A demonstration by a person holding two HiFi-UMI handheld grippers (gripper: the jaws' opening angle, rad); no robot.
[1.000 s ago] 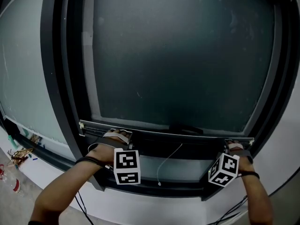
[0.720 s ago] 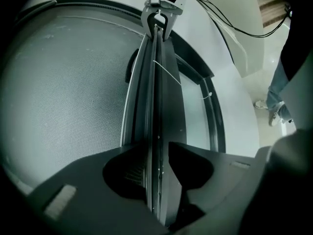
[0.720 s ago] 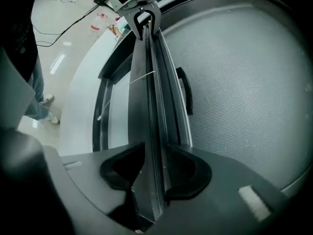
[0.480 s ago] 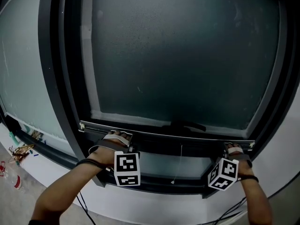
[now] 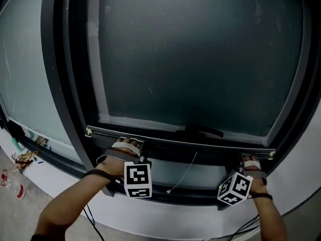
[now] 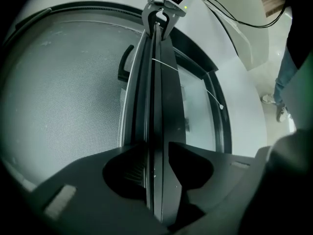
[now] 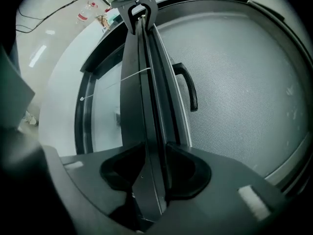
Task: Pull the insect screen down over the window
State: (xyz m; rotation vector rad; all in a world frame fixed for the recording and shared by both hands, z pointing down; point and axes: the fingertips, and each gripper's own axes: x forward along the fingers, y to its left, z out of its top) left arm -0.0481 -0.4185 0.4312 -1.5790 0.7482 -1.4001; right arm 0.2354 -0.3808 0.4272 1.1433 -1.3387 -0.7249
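The grey mesh insect screen [image 5: 200,59] covers most of the window. Its dark bottom bar [image 5: 200,143] hangs a little above the lower frame. My left gripper [image 5: 131,149] grips the bar near its left end; in the left gripper view my left gripper [image 6: 157,153] has both jaws tight against the bar [image 6: 155,106]. My right gripper [image 5: 249,163] is at the bar's right end. In the right gripper view my right gripper [image 7: 155,151] is closing, with the bar [image 7: 146,82] between its jaws and touching both. A thin pull cord [image 5: 183,174] dangles from mid-bar.
A curved black handle [image 5: 203,131] sits on the screen just above the bar. The thick dark window frame [image 5: 65,84] surrounds the opening, with the white sill [image 5: 165,212] below. Litter [image 5: 20,159] lies on the floor at left. Cables [image 5: 90,220] trail beneath my left arm.
The right gripper's marker cube has dropped slightly and shifted left. The pull cord has swung. The bar and left gripper are almost where they were.
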